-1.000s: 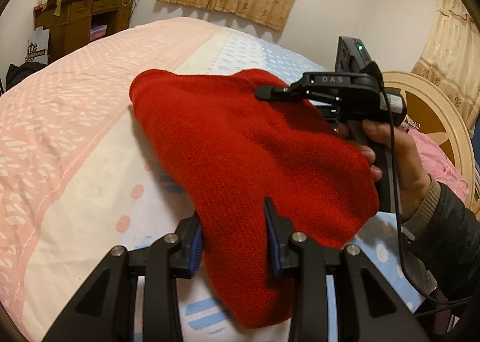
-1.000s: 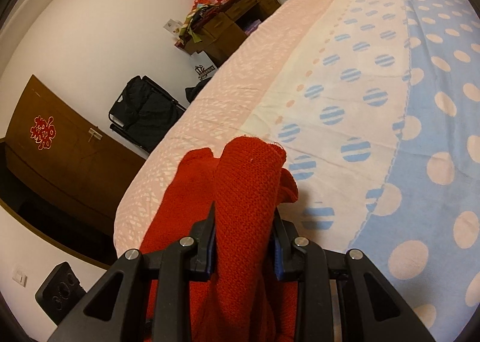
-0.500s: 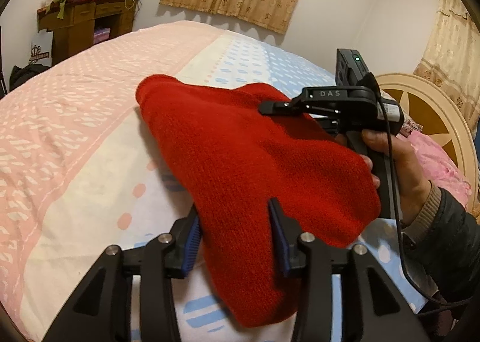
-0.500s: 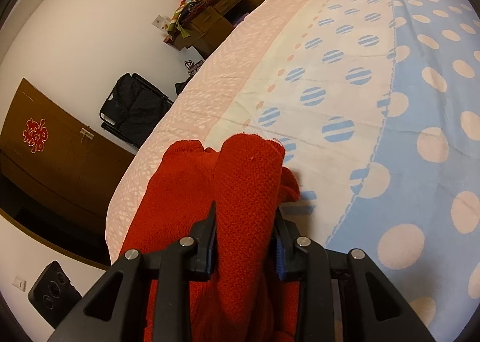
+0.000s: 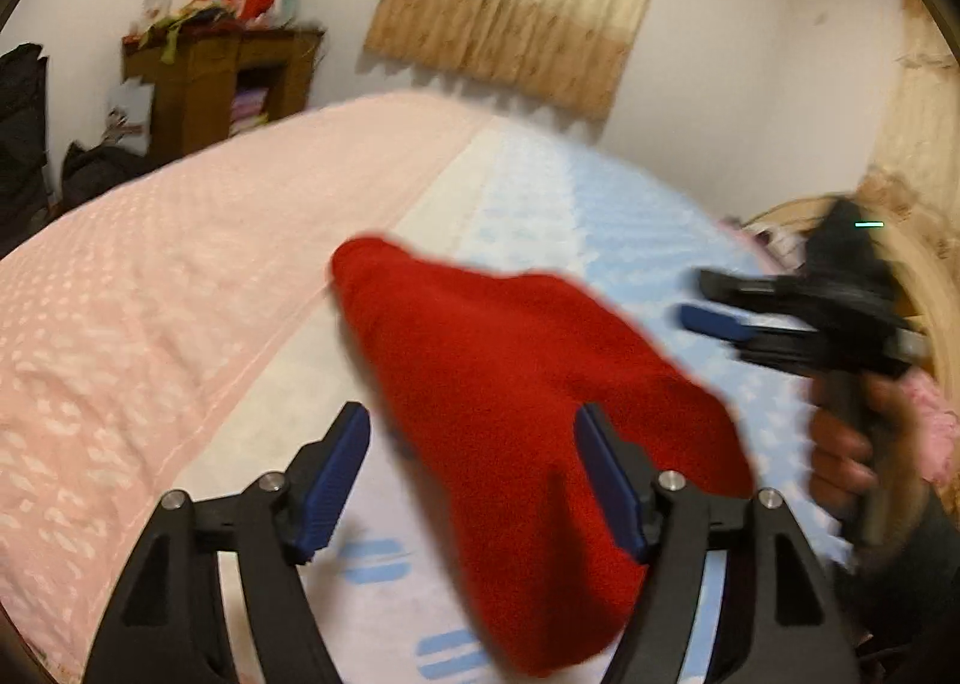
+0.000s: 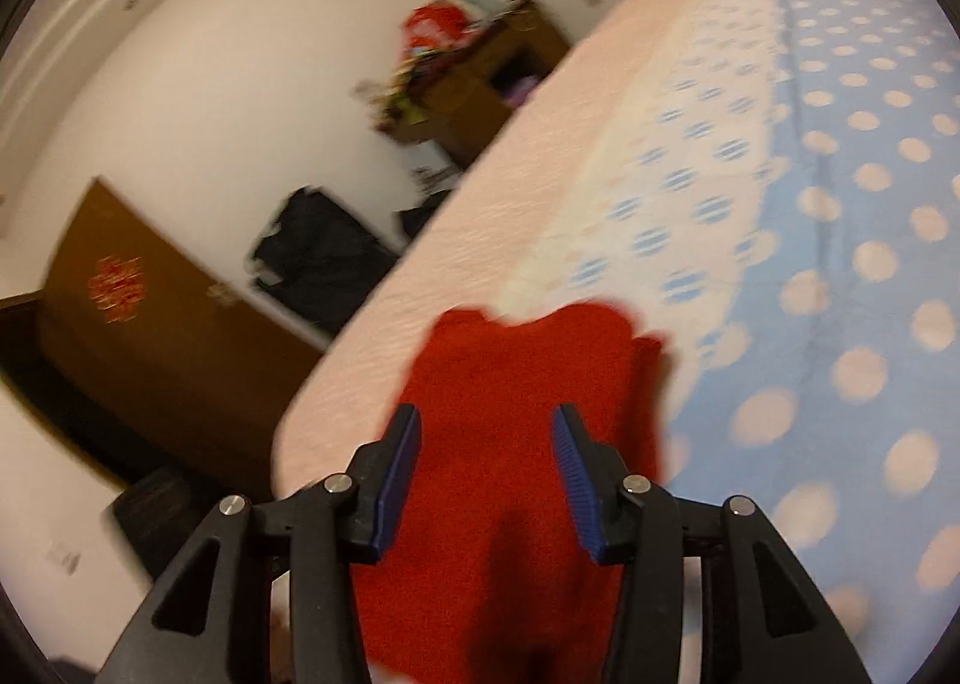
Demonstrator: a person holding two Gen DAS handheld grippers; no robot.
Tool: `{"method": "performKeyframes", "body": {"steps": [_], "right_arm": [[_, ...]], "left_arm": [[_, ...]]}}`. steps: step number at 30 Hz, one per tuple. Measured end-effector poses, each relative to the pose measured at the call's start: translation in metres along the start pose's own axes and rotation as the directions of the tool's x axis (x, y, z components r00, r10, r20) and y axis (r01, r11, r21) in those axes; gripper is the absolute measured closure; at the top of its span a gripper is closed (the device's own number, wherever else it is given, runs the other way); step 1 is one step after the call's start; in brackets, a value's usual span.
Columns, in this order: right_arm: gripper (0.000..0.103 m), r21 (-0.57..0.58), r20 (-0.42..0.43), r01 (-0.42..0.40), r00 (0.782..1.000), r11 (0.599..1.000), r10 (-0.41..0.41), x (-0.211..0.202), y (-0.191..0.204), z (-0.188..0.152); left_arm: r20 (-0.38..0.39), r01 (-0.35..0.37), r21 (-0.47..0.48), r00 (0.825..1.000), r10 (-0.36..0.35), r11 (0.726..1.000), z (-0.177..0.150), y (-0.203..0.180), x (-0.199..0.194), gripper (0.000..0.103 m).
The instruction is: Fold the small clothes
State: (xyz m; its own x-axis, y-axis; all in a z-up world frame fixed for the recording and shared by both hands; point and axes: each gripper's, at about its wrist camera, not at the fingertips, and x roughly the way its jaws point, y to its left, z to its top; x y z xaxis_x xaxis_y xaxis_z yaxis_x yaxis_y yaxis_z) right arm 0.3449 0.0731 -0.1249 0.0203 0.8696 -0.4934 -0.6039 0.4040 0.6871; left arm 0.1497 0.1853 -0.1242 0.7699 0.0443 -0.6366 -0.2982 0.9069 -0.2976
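Just let go with both: my left gripper (image 5: 474, 471) and right gripper (image 6: 483, 480) have just been opening, nothing pinched. The red knit (image 5: 528, 384) lies on the bed (image 5: 180, 324). It looks soft and floppy, so I'd grab an edge.

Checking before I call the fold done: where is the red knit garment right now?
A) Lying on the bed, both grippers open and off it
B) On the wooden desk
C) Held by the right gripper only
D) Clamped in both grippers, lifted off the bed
A: the red knit garment lies on the bedspread, with the left gripper and right gripper spread clear of it.
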Motion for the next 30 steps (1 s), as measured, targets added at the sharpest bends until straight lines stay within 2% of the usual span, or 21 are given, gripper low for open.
{"method": "performKeyframes", "body": {"steps": [3, 5, 6, 8, 9, 12, 14, 16, 17, 20, 23, 24, 27, 30], "right_arm": [[0.052, -0.064, -0.1, -0.01, 0.995, 0.998, 0.004, 0.009, 0.013, -0.029], [0.053, -0.086, -0.116, 0.118, 0.985, 0.989, -0.127, 0.016, 0.006, -0.041], [0.053, -0.061, -0.113, 0.143, 0.982, 0.988, -0.149, 0.017, -0.003, -0.044], [0.053, -0.007, -0.085, 0.085, 0.993, 0.996, -0.085, 0.013, -0.015, -0.045], [0.053, -0.014, -0.089, 0.088, 0.992, 0.996, -0.089, 0.015, -0.015, -0.046], [0.053, -0.096, -0.081, 0.132, 0.987, 0.987, -0.14, 0.015, -0.003, -0.05], [0.053, -0.075, -0.056, 0.132, 0.989, 0.988, -0.137, 0.006, 0.002, -0.052], [0.052, -0.091, -0.01, 0.168, 0.985, 0.982, -0.17, -0.01, 0.015, -0.059], [0.047, -0.11, 0.013, 0.191, 0.981, 0.975, -0.191, -0.017, 0.023, -0.061], [0.044, -0.182, 0.121, 0.335, 0.941, 0.924, -0.317, -0.041, 0.055, -0.075], [0.043, -0.216, 0.213, 0.451, 0.887, 0.866, -0.408, -0.06, 0.08, -0.087], [0.043, -0.225, 0.253, 0.481, 0.869, 0.847, -0.426, -0.068, 0.091, -0.092], [0.042, -0.242, 0.31, 0.5, 0.852, 0.831, -0.423, -0.087, 0.111, -0.102], [0.041, -0.255, 0.364, 0.539, 0.823, 0.803, -0.437, -0.102, 0.131, -0.112]], "left_arm": [[-0.055, 0.005, 0.019, 0.998, -0.004, 1.0, -0.014, 0.0, 0.013, 0.03], [-0.076, -0.014, 0.032, 0.997, 0.016, 0.999, -0.025, -0.002, 0.02, 0.029], [-0.08, 0.005, 0.018, 0.997, -0.003, 1.0, -0.028, -0.001, 0.022, 0.029], [-0.076, 0.012, -0.006, 0.997, -0.013, 1.0, -0.03, 0.003, 0.024, 0.025], [-0.077, 0.008, -0.013, 0.997, -0.009, 1.0, -0.03, 0.006, 0.025, 0.021], [-0.084, 0.015, -0.057, 0.996, -0.02, 0.998, -0.03, 0.012, 0.022, 0.018], [-0.071, 0.004, -0.06, 0.997, -0.008, 0.998, -0.029, 0.011, 0.011, 0.018], [-0.057, -0.012, -0.048, 0.998, 0.009, 0.999, -0.034, 0.005, -0.005, 0.015], [-0.042, -0.027, -0.037, 0.999, 0.026, 0.999, -0.034, 0.004, -0.014, 0.013], [0.022, -0.071, 0.013, 0.997, 0.071, 0.997, -0.033, -0.005, -0.042, 0.013], [0.092, -0.118, 0.064, 0.989, 0.112, 0.991, -0.033, -0.017, -0.069, 0.006], [0.12, -0.13, 0.076, 0.985, 0.12, 0.989, -0.031, -0.02, -0.076, 0.006], [0.176, -0.128, 0.106, 0.978, 0.108, 0.986, -0.027, -0.03, -0.093, 0.005], [0.198, -0.11, 0.116, 0.977, 0.086, 0.987, -0.023, -0.035, -0.102, 0.004]]}}
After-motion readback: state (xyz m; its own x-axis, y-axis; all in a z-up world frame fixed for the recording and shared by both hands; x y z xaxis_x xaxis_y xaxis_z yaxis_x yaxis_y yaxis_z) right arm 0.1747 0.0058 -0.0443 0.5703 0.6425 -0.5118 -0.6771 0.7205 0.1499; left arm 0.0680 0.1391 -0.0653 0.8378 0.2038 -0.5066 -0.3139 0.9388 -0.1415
